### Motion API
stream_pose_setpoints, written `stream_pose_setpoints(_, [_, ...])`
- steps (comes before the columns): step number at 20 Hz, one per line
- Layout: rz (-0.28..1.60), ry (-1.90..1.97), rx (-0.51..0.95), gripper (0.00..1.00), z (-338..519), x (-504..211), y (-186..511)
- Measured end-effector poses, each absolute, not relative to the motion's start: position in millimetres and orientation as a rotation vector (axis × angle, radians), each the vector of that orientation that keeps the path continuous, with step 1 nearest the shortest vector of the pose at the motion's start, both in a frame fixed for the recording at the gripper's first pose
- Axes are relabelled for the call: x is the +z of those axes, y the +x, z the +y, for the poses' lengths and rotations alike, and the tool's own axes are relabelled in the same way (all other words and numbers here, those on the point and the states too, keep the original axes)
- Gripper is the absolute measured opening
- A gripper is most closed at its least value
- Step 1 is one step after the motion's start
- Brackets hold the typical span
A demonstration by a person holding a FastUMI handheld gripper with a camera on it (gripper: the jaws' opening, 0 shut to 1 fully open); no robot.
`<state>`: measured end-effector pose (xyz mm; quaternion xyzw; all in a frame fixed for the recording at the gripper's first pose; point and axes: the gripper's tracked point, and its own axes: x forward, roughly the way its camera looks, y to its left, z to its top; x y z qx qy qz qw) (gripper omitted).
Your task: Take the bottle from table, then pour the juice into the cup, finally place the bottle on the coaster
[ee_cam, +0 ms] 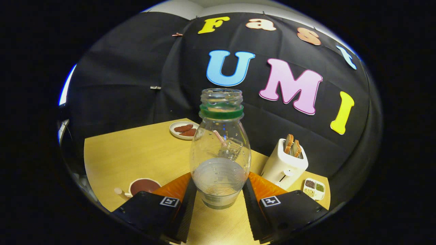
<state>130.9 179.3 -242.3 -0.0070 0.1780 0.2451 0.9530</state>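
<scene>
Bottle (220, 149) stands upright between the two fingers of the gripper (219, 195), clear plastic, cap off, a green ring just under the open threaded neck. Both fingers press against its lower body, one on each side, so the gripper is clamped on the bottle. A small amount of pale, cloudy liquid sits in the bottom part; droplets cling to the inside wall above the liquid line. Whether the base rests on the table or is lifted just clear of it, I cannot tell.

Wooden table (136, 153) runs under and beyond the fingers. Seen through the bottle's body, behind it: a clear cup (233, 148) with a striped straw leaning in it; outline distorted by the plastic.

Beyond the bottle on the left side, near the table's far edge: a white plate (183, 130) carrying a few reddish-brown flat pieces. Nearer, just ahead of the left finger: a round brown coaster (144, 185) with a pale rim, a small light-coloured knob beside it.

On the right, beyond the right finger: a white toaster (284, 163) with two slices of bread standing in its slots. Just beside it, closer to the table's edge: a small white divided dish (314, 189) with dark, green and pale grains in separate compartments.
</scene>
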Motion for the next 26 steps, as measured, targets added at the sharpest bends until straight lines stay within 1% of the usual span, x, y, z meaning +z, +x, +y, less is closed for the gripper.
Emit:
stream_pose_setpoints(5, [0.425,0.155,0.477,0.72,175.0,-262.3,159.9])
stream_pose_setpoints(10, [0.465,0.174,0.459,0.72,177.7,-293.1,177.7])
stream_pose_setpoints(11, [0.475,0.173,0.451,0.73,177.1,-302.0,181.0])
stream_pose_setpoints(15, [0.509,0.181,0.46,0.74,181.8,-325.8,188.3])
stream_pose_setpoints(20, [0.531,0.184,0.462,0.74,185.2,-340.4,191.1])
stream_pose_setpoints(26, [0.534,0.188,0.459,0.74,185.4,-339.7,192.0])
